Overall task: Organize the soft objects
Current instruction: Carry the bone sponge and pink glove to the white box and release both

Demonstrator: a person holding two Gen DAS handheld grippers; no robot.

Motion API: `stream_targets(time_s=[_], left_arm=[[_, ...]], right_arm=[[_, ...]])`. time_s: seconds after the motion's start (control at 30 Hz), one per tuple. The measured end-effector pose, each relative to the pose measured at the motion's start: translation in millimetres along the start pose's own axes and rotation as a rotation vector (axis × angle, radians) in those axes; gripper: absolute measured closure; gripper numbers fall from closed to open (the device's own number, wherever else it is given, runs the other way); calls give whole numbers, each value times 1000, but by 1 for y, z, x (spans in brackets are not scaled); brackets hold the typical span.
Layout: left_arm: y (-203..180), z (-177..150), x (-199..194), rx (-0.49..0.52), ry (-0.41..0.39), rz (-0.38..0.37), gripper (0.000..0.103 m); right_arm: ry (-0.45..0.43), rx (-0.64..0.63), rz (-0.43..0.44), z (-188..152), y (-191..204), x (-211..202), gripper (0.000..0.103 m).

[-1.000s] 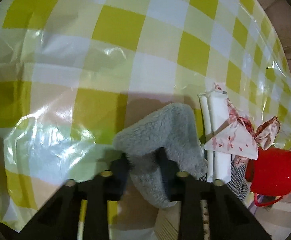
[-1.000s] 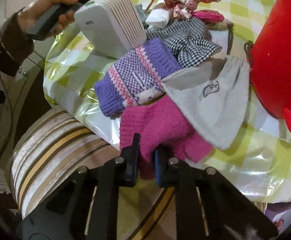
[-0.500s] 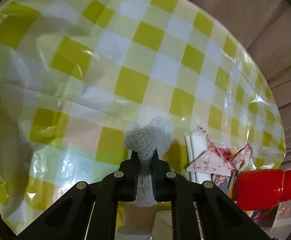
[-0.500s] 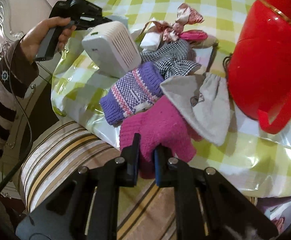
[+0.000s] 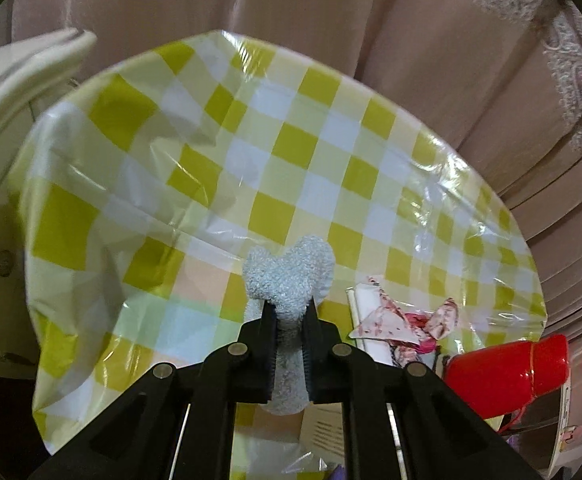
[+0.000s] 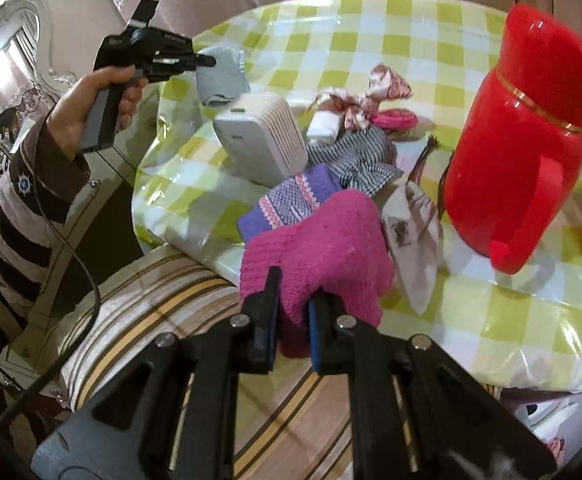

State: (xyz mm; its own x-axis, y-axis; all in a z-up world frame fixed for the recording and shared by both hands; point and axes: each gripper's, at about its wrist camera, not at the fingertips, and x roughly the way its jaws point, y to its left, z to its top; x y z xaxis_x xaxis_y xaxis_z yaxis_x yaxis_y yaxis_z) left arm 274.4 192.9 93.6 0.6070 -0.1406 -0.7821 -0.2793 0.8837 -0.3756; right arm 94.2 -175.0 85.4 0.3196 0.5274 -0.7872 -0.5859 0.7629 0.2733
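My left gripper (image 5: 289, 312) is shut on a fluffy grey sock (image 5: 291, 272) and holds it in the air above the yellow-checked table (image 5: 251, 152). It also shows in the right wrist view (image 6: 207, 62), with the grey sock (image 6: 221, 78) hanging from it. My right gripper (image 6: 294, 300) is shut on a pink knitted sock (image 6: 323, 240), lifted at the table's near edge. A purple patterned sock (image 6: 287, 200), a checked cloth (image 6: 355, 160) and a grey pouch (image 6: 411, 236) lie in a pile behind it.
A red thermos jug (image 6: 531, 132) stands on the right of the table. A white ribbed box (image 6: 263, 140) sits beside the pile, with a floral scrunchie (image 6: 367, 100) behind. A striped cushion (image 6: 151, 312) lies below the table edge. Curtains hang behind.
My left gripper has risen and pulled back, lifting the grey sock off the table. My right gripper has lifted the pink sock away from the pile.
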Motion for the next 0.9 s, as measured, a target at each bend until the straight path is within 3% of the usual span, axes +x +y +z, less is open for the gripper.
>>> stream_targets(time_s=[0.53,0.77,0.9], left_arm=[[-65,-51,-114,136,-128,-176,92],[-111,-88,-127,199,-93,-295,92],[-145,-119,-116,230,-23,-373,92]], right_arm=[[-155,55,-79,-17,-19,-85,88],[-175,131,-145,-43,-49,-112,88],[-176,183,-191,-63,-70,-124,88]])
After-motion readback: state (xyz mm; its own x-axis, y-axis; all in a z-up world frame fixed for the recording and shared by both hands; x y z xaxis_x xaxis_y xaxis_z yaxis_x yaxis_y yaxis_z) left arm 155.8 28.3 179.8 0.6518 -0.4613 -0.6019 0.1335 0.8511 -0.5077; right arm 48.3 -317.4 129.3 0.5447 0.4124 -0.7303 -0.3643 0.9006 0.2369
